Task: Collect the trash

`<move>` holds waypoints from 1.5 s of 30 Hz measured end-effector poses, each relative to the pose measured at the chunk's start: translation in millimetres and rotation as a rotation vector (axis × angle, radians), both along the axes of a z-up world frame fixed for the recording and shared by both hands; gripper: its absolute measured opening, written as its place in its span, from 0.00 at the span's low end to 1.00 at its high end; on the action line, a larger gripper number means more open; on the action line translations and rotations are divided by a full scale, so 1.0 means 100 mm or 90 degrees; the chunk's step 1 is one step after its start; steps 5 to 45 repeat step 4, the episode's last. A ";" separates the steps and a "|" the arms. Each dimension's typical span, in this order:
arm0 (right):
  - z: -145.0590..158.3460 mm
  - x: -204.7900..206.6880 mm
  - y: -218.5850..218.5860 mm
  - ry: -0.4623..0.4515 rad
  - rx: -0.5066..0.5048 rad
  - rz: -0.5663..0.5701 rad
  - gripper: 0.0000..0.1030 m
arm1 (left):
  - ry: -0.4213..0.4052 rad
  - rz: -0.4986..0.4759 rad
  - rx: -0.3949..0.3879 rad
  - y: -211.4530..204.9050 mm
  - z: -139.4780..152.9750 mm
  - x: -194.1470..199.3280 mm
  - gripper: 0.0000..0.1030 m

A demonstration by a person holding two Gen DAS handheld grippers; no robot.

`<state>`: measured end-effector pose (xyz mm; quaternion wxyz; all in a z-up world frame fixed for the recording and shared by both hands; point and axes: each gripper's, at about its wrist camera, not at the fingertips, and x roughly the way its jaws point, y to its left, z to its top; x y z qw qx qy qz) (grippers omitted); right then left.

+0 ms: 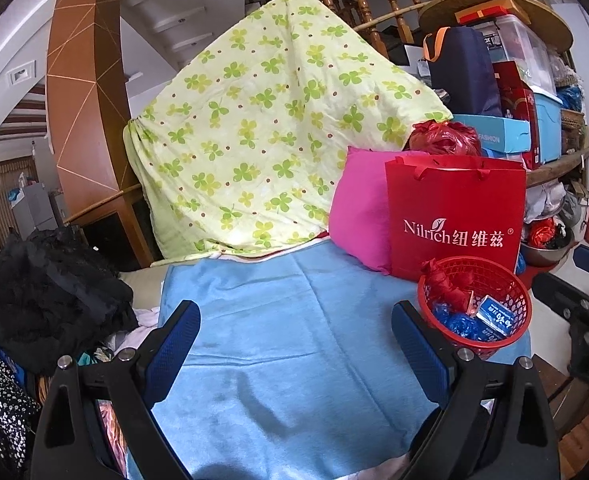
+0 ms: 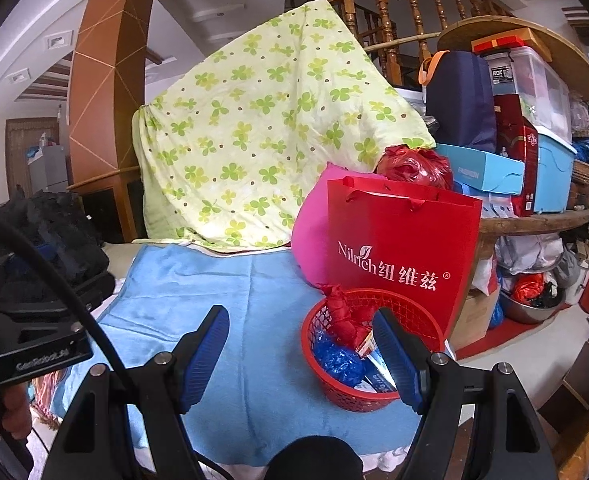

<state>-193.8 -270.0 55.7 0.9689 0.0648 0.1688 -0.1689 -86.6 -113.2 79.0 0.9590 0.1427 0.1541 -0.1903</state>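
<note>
The red basket [image 2: 368, 350] stands at the right edge of the blue towel [image 2: 214, 300], just in front of the red paper bag [image 2: 402, 256]. It already contains trash: a crumpled red wrapper [image 2: 344, 314], a blue plastic wad [image 2: 340, 360] and a small blue packet [image 1: 494, 314]. No loose trash is visible on the bare part of the towel, so collection appears largely complete; any remaining items lie outside both views. The left gripper [image 1: 296, 350] has its fingers spread and holds nothing. The right gripper [image 2: 300, 356] likewise has its fingers spread and empty, with its right finger [image 2: 398, 360] in front of the basket rim; contact cannot be determined.
</note>
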 end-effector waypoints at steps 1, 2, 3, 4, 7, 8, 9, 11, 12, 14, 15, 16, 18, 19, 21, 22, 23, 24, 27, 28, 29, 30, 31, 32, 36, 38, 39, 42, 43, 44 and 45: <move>-0.02 0.03 -0.01 0.000 0.005 -0.005 0.75 | -0.006 -0.003 -0.014 0.05 -0.01 0.02 0.93; -0.03 0.08 -0.02 0.001 0.010 -0.006 0.75 | -0.006 -0.004 -0.028 0.09 -0.03 0.06 0.93; -0.05 0.11 -0.03 0.003 0.013 -0.006 0.75 | 0.002 0.000 -0.042 0.15 -0.06 0.12 0.93; -0.08 0.17 -0.04 0.006 0.015 -0.004 0.75 | 0.014 0.008 -0.051 0.20 -0.09 0.22 0.93; -0.08 0.17 -0.04 0.006 0.015 -0.004 0.75 | 0.014 0.008 -0.051 0.20 -0.09 0.22 0.93; -0.08 0.17 -0.04 0.006 0.015 -0.004 0.75 | 0.014 0.008 -0.051 0.20 -0.09 0.22 0.93; -0.08 0.17 -0.04 0.006 0.015 -0.004 0.75 | 0.014 0.008 -0.051 0.20 -0.09 0.22 0.93; -0.08 0.17 -0.04 0.006 0.015 -0.004 0.75 | 0.014 0.008 -0.051 0.20 -0.09 0.22 0.93; -0.08 0.17 -0.04 0.006 0.015 -0.004 0.75 | 0.014 0.008 -0.051 0.20 -0.09 0.22 0.93; -0.08 0.17 -0.04 0.006 0.015 -0.004 0.75 | 0.014 0.008 -0.051 0.20 -0.09 0.22 0.93; -0.08 0.17 -0.04 0.006 0.015 -0.004 0.75 | 0.014 0.008 -0.051 0.20 -0.09 0.22 0.93; -0.08 0.17 -0.04 0.006 0.015 -0.004 0.75 | 0.014 0.008 -0.051 0.20 -0.09 0.22 0.93; -0.08 0.17 -0.04 0.006 0.015 -0.004 0.75 | 0.014 0.008 -0.051 0.20 -0.09 0.22 0.93; -0.08 0.17 -0.04 0.006 0.015 -0.004 0.75 | 0.014 0.008 -0.051 0.20 -0.09 0.22 0.93; -0.08 0.17 -0.04 0.006 0.015 -0.004 0.75 | 0.014 0.008 -0.051 0.20 -0.09 0.22 0.93; -0.08 0.17 -0.04 0.006 0.015 -0.004 0.75 | 0.014 0.008 -0.051 0.20 -0.09 0.22 0.93; -0.08 0.17 -0.04 0.006 0.015 -0.004 0.75 | 0.014 0.008 -0.051 0.20 -0.09 0.22 0.93; -0.08 0.17 -0.04 0.006 0.015 -0.004 0.75 | 0.014 0.008 -0.051 0.20 -0.09 0.22 0.93; -0.08 0.17 -0.04 0.006 0.015 -0.004 0.75 | 0.014 0.008 -0.051 0.20 -0.09 0.22 0.93; -0.08 0.17 -0.04 0.006 0.015 -0.004 0.75 | 0.014 0.008 -0.051 0.20 -0.09 0.22 0.93; -0.08 0.17 -0.04 0.006 0.015 -0.004 0.75 | 0.014 0.008 -0.051 0.20 -0.09 0.22 0.93; -0.08 0.17 -0.04 0.006 0.015 -0.004 0.75 | 0.014 0.008 -0.051 0.20 -0.09 0.22 0.93; -0.08 0.17 -0.04 0.006 0.015 -0.004 0.75 | 0.014 0.008 -0.051 0.20 -0.09 0.22 0.93; -0.08 0.17 -0.04 0.006 0.015 -0.004 0.75 | 0.014 0.008 -0.051 0.20 -0.09 0.22 0.93; -0.08 0.17 -0.04 0.006 0.015 -0.004 0.75 | 0.014 0.008 -0.051 0.20 -0.09 0.22 0.93; -0.08 0.17 -0.04 0.006 0.015 -0.004 0.75 | 0.014 0.008 -0.051 0.20 -0.09 0.22 0.93; -0.08 0.17 -0.04 0.006 0.015 -0.004 0.75 | 0.014 0.008 -0.051 0.20 -0.09 0.22 0.93; -0.08 0.17 -0.04 0.006 0.015 -0.004 0.75 | 0.014 0.008 -0.051 0.20 -0.09 0.22 0.93; -0.08 0.17 -0.04 0.006 0.015 -0.004 0.75 | 0.014 0.008 -0.051 0.20 -0.09 0.22 0.93; -0.08 0.17 -0.04 0.006 0.015 -0.004 0.75 | 0.014 0.008 -0.051 0.20 -0.09 0.22 0.93; -0.08 0.17 -0.04 0.006 0.015 -0.004 0.75 | 0.014 0.008 -0.051 0.20 -0.09 0.22 0.93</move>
